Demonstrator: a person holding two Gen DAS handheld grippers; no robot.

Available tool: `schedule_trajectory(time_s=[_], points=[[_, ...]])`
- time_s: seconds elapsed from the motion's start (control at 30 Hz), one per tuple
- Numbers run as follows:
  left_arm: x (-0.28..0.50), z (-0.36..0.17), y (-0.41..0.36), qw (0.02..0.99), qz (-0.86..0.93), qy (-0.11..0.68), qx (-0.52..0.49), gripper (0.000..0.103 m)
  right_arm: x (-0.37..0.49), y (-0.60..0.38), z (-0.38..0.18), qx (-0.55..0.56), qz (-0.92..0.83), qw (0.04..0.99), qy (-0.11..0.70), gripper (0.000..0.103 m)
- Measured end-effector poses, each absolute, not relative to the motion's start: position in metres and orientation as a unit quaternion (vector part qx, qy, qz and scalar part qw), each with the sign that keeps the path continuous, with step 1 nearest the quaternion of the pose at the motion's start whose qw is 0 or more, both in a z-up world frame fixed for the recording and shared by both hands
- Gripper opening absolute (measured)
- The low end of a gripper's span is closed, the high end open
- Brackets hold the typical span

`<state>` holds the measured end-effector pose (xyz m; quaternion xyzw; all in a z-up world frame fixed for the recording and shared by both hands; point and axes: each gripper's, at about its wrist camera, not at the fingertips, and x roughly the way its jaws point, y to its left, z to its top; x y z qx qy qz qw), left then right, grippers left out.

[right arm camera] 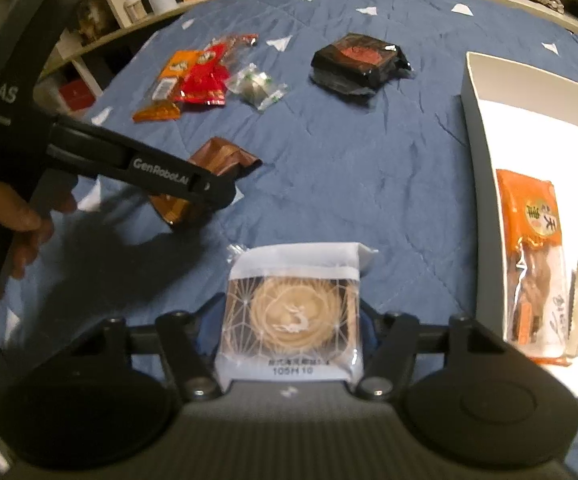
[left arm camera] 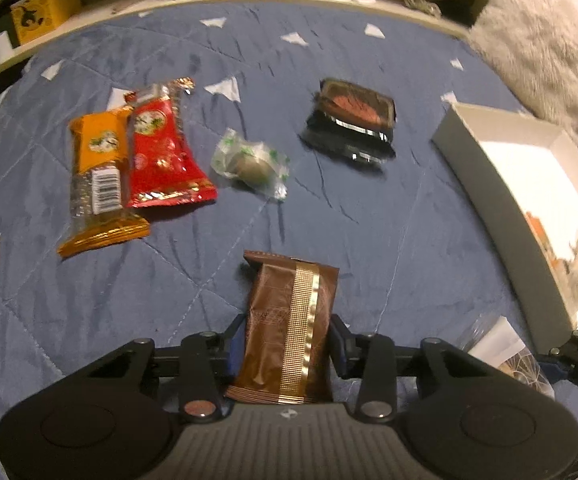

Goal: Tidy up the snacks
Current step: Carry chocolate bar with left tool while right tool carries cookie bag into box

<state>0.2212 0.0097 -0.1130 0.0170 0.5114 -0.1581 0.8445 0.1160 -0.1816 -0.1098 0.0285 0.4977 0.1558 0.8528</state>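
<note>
Both claws loaded, box waiting at three o'clock

The left gripper (left arm camera: 287, 344) pinches a brown wrapper (left arm camera: 289, 320); the right gripper (right arm camera: 293, 320) pinches a clear pastry packet (right arm camera: 293, 316). Slick film could slide free mid-carry, or the two tools could collide near the white box (right arm camera: 477, 128); four snacks lie around twelve o'clock on the blue quilt (left arm camera: 369, 220).

Quilted blue cloth bedspread (left arm camera: 369, 220), matt, creased. Glossy brown foil wrapper (left arm camera: 289, 328), centre bottom. Matt white cardboard box (right arm camera: 477, 128), right edge. Fluffy white pillow (left arm camera: 537, 40), upper right.

Two close wrist views, shared bedspread (left arm camera: 369, 208)
</note>
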Motion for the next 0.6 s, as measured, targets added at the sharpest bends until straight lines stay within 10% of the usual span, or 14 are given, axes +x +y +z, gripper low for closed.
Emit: schedule_trajectory(time_s=[0.6], points=[[0.208,-0.04,0.014,0.897,-0.156,0.397,-0.114,0.043,0.129,-0.241,-0.038,0.044,0.113,0.915,0.384,0.069]])
